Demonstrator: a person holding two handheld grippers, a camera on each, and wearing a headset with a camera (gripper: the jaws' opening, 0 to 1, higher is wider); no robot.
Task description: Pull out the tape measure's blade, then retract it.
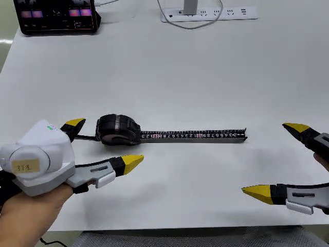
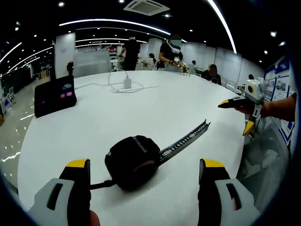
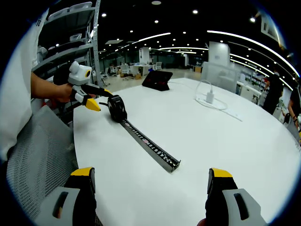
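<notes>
At the near edge of the white tabletop (image 1: 180,67), the left claw (image 1: 106,142) was held in a hand (image 1: 25,211) with its yellow-tipped jaws spread wide and nothing gripped. The right claw (image 1: 276,158) stood on the opposite side, likewise spread and empty, and clear of all items.

Just ahead of the left claw, the tape measure (image 1: 118,129) lay on the tabletop, its black case sitting in line with the gap between that claw's jaws. Contact between the jaws and the case could not be confirmed. A thin black strap (image 1: 87,137) ran from the case back toward the left claw.

The blade (image 1: 195,135) was drawn out and lay flat on the tabletop, running straight from the case toward the right claw. Its end hook (image 1: 244,135) rested on the surface, well short of the right claw's jaws.

At the far edge, a dark tablet (image 1: 56,15) with a lit screen stood on the left, and a white power strip (image 1: 211,13) lay on the right with a looped cable (image 1: 187,23) across it.
</notes>
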